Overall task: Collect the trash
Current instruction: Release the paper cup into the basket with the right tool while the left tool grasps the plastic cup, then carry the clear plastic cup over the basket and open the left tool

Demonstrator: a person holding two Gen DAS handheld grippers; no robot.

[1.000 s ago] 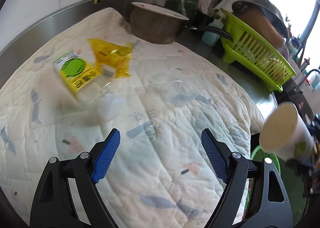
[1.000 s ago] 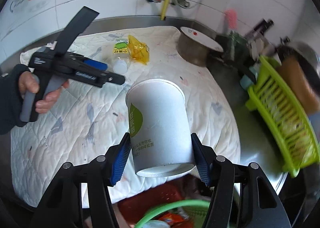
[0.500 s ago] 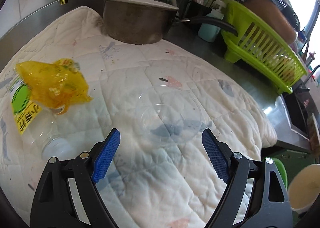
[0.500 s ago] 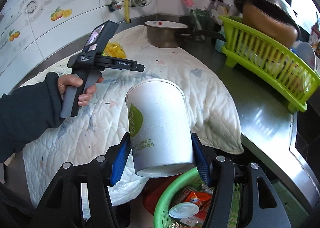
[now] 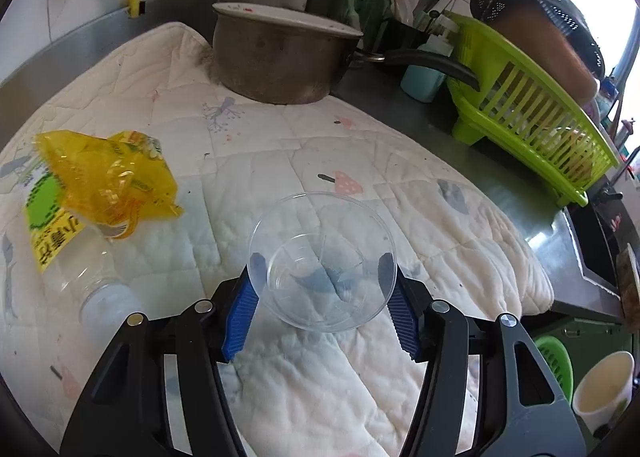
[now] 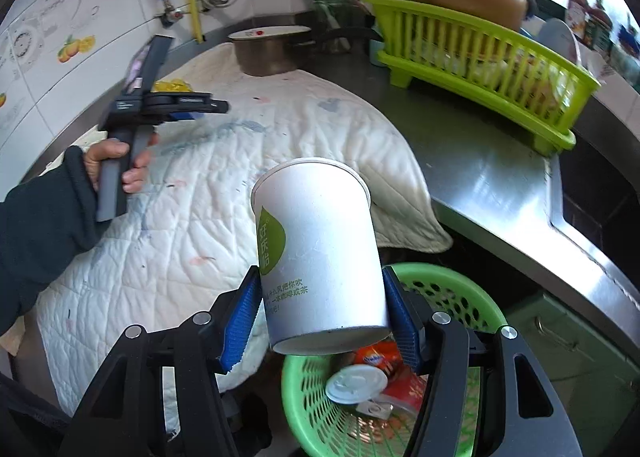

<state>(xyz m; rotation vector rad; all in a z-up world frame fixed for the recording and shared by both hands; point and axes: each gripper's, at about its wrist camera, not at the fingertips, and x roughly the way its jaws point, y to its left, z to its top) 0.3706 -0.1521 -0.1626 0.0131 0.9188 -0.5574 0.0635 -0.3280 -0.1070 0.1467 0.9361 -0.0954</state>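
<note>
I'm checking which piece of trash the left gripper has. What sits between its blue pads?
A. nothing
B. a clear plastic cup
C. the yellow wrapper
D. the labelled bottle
B: the left gripper has its blue pads against the sides of the clear plastic cup on the quilt.

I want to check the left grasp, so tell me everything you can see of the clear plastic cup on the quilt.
The clear plastic cup is a see-through, thin-walled, round cup that looks empty. Its wide rim faces the camera and its smaller base shows through it, so it seems to lie tipped on the white quilted cloth. The left gripper has just closed, and its blue pads press on the cup's two sides. The crumpled yellow wrapper lies apart, on its left.
</note>
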